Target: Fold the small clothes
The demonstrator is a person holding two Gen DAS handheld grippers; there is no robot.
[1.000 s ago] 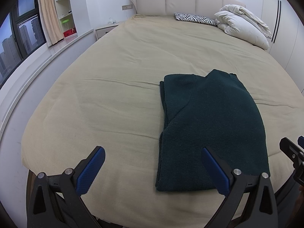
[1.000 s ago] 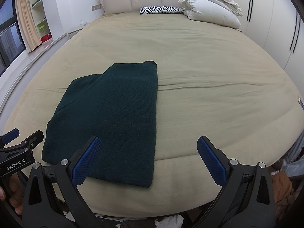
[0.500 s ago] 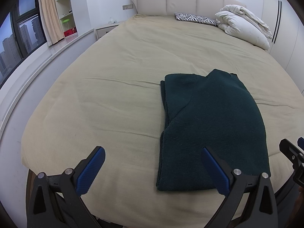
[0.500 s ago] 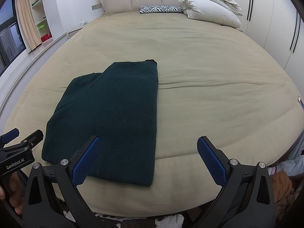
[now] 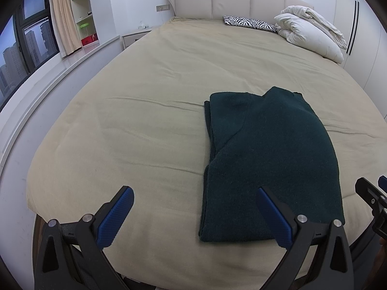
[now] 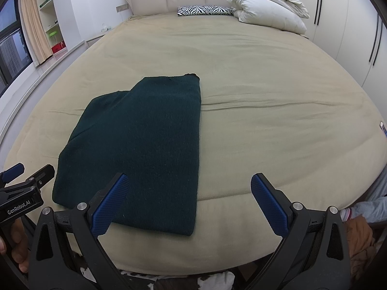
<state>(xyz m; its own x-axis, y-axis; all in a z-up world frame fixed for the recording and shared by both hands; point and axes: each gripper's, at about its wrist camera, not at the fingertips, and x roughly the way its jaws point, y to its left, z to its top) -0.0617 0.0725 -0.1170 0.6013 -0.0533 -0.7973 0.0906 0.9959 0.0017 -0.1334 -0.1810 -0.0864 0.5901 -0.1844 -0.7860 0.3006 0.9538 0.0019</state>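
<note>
Dark green knitted sweater (image 5: 271, 159), folded lengthwise into a long panel, is lying flat near the foot edge of the beige-sheeted bed (image 5: 150, 91), and almost nothing is changing around it: compared with a second ago it is sitting in the same place with the same outline, and my view is drifting only slightly. I am reading that stillness as a pause between folds, with the lengthwise fold looking finished and a crosswise fold, near hem up toward the far end, probably still to come. I am holding my left gripper (image 5: 192, 215) spread wide, its blue textured pads (image 5: 113, 217) hovering at the foot of the bed; the right-hand pad is overlapping the sweater's near edge in the left wrist view, though I cannot tell whether it is touching the knit, and nothing is sitting between the jaws. I am keeping my right gripper (image 6: 188, 204) equally wide and empty, its left pad appearing over the sweater's near right corner (image 6: 188, 229) and its right pad over bare sheet. Far off at the headboard, a zebra-striped pillow (image 6: 204, 10) and a bundled white duvet (image 6: 268, 7) are resting well apart from the work
</note>
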